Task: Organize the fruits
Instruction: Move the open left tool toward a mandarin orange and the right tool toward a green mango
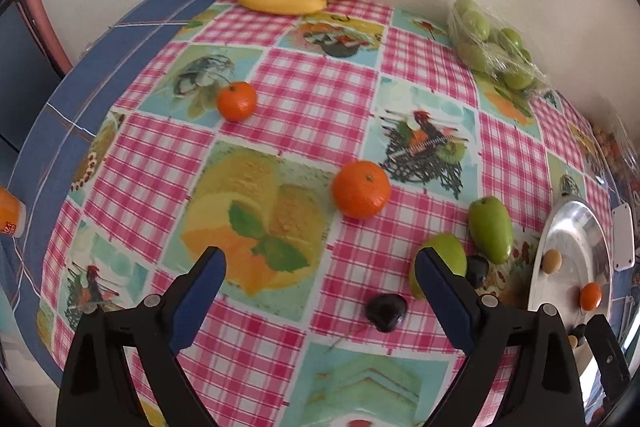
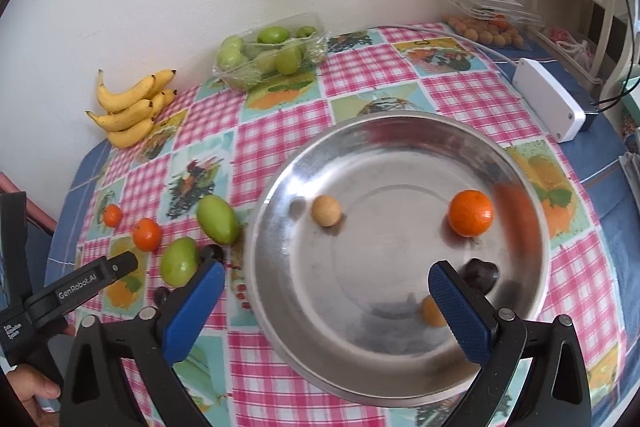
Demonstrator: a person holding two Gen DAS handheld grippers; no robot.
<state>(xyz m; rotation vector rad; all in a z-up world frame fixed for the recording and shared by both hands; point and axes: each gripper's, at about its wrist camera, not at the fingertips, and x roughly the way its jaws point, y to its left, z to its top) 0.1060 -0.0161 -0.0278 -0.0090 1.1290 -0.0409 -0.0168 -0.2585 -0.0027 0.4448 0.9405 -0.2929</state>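
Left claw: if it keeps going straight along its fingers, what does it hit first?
Most likely bare tablecloth. The left claw is open and empty; the dark plum sits just right of centre, the orange farther on. Depth is unclear.

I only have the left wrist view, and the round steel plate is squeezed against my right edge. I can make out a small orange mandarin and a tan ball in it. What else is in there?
Observer: A dark purple fruit lies in the round steel plate, on the near side of the small orange mandarin.
Operator: Is the right gripper carrying anything?
Observer: No. The right gripper is open over the plate with nothing between its fingers.
Operator: What is past the plate?
Observer: A clear plastic box of small tan fruits sits at the table's far corner.
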